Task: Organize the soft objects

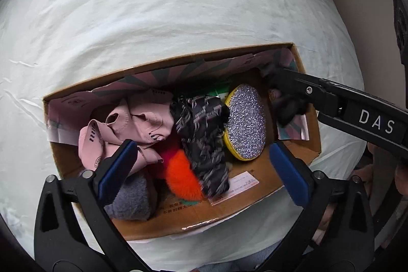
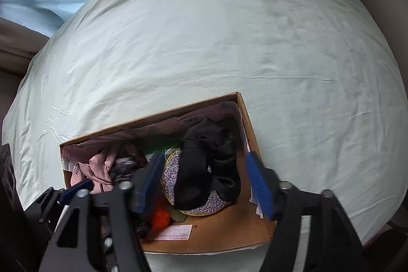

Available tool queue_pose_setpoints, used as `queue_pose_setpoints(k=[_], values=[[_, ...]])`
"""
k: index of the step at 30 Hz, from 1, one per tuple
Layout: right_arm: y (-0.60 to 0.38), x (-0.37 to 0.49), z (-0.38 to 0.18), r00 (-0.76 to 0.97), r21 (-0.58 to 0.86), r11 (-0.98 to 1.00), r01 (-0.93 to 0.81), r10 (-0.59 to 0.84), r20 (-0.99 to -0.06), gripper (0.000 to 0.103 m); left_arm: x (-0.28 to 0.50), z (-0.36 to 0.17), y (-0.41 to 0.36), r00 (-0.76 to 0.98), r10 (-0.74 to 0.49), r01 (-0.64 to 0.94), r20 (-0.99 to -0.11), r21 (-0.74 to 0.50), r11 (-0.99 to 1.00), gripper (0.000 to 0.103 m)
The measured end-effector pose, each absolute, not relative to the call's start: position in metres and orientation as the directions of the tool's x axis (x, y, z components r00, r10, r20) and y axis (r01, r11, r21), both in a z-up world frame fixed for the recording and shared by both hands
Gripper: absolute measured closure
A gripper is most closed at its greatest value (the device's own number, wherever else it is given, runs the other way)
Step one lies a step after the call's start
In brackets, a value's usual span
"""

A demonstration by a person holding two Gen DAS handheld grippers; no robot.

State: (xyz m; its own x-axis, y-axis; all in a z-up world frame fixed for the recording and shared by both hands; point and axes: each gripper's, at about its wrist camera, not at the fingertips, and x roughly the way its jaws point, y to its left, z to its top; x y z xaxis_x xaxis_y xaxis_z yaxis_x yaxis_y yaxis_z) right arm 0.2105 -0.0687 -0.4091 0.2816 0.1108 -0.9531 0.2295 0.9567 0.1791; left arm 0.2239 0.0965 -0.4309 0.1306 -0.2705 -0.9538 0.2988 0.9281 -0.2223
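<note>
Nearest the left wrist lens: left gripper (image 1: 201, 167), blue-padded fingers (image 1: 119, 167) spread wide, nothing between the pads, poised above an open cardboard box (image 1: 178, 223). Below and between the fingers, inside the box: orange fluffy piece (image 1: 182, 176), dark grey patterned fabric (image 1: 204, 134) draped over it, grey fleecy item (image 1: 132, 198) under the left finger. Beyond the left finger: crumpled pink garment (image 1: 127, 126), filling the box's left end. Towards the right finger: oval glittery pad with yellow rim (image 1: 246, 121), leaning on edge. At the box's far right end: black fabric (image 1: 288, 106), with the tip of the right gripper (image 1: 283, 91) reaching down at it from the right; contact there unclear.

Nearest the right wrist lens: right gripper (image 2: 206, 182), blue pads apart, jaws standing open around, not pressed on, the black fabric (image 2: 204, 165). Black fabric heaped on the glittery pad (image 2: 170, 180), both in the box's right half. Pink garment (image 2: 94, 170) to the left, one blue finger of the left gripper (image 2: 76, 189) beside it.

Box (image 2: 216, 238) resting on a pale green sheet (image 2: 229, 29) with light creases.
</note>
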Motion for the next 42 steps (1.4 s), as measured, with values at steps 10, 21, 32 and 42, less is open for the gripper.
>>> queue_pose_setpoints(k=[10, 21, 32, 42], values=[[-0.064, 0.198, -0.4, 0.288, 0.183, 0.956, 0.231, 0.113, -0.951, 0.016, 0.213, -0.415, 0.121, 0.142, -0.27, 0.267, -0.952, -0.226, 0.937, 0.0], [-0.051, 0.16, -0.35, 0.394, 0.197, 0.965, 0.171, 0.116, -0.912, 0.016, 0.172, -0.36, 0.146, 0.285, -0.251, 0.274, -0.925, -0.172, 0.946, 0.0], [-0.041, 0.094, -0.238, 0.578, 0.132, 0.991, 0.031, 0.091, -0.811, 0.001, 0.113, -0.261, 0.17, 0.501, -0.258, 0.199, -0.826, -0.18, 0.963, 0.0], [-0.06, 0.027, -0.133, 0.753, 0.071, 0.996, -0.049, 0.084, -0.653, 0.001, 0.036, -0.14, 0.172, 0.757, -0.137, 0.087, -0.639, -0.109, 0.99, 0.0]])
